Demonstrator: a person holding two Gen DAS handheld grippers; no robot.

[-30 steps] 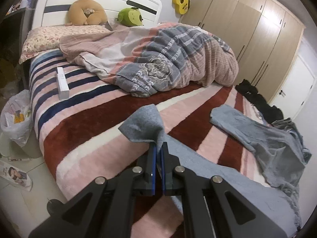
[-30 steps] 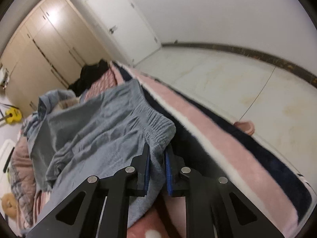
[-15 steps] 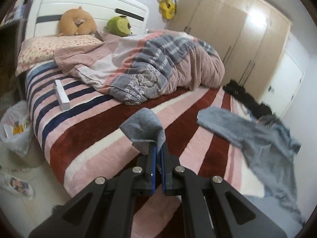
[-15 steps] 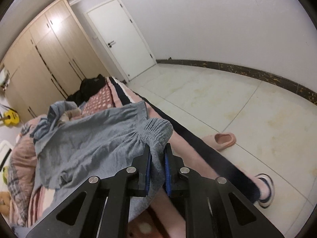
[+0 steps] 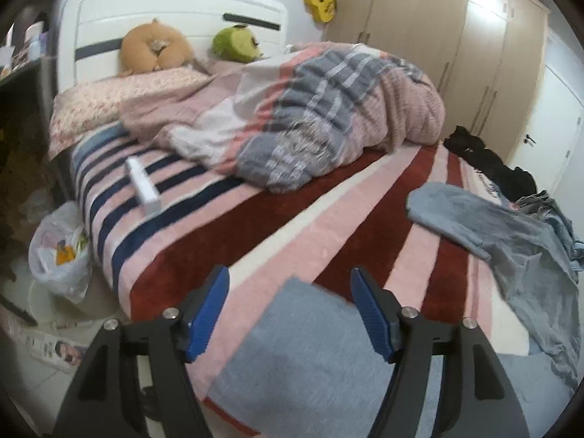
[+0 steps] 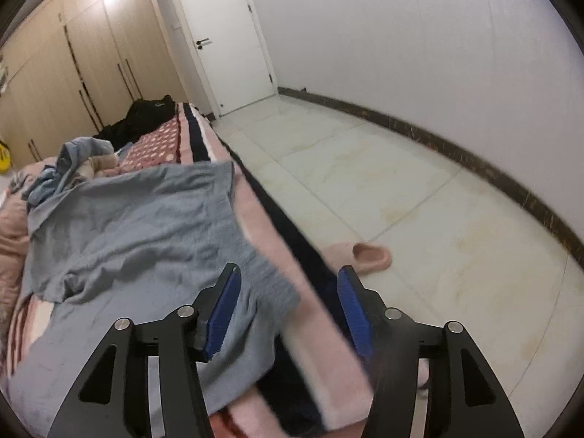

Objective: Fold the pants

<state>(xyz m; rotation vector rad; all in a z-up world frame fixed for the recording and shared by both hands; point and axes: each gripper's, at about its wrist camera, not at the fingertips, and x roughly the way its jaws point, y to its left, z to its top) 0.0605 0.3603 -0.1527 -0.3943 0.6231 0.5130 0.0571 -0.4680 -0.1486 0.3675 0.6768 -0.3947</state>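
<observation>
- Left gripper (image 5: pixel 290 304) stood wide, nothing between its blue pads (image 5: pixel 206 314); it hung above the near edge of the bed.
- Just below and ahead of it lay a leg end of the grey pants (image 5: pixel 310 357), flat on the striped blanket (image 5: pixel 255 241), clear of both fingers.
- The other leg (image 5: pixel 460 211) lay further off to the right, angled across the red and pink stripes, running into a bunched mass of the same cloth at the bed's right side.
- Beyond: a white box (image 5: pixel 143 187) on the navy stripes, a rumpled quilt (image 5: pixel 310 116), a floral pillow (image 5: pixel 109 98), two plush toys (image 5: pixel 155 49) against the headboard, a yellow ukulele (image 5: pixel 321 0) on the wall.
- A plastic bag (image 5: pixel 60 252) sat on the floor beside the bed's left side.
- Right gripper (image 6: pixel 288 301) also stood wide, holding nothing.
- The elastic waistband of the pants (image 6: pixel 270 284) lay between and under its fingers, near the bed's edge; contact could not be judged through the blur.
- The rest of the pants spread away to the left, wrinkled.
- Farther out: a pink slipper (image 6: pixel 359 253) on the tiled floor, dark clothes (image 6: pixel 146 116) at the bed's far end, a wardrobe (image 6: pixel 73 58), a white door (image 6: pixel 226 36).
</observation>
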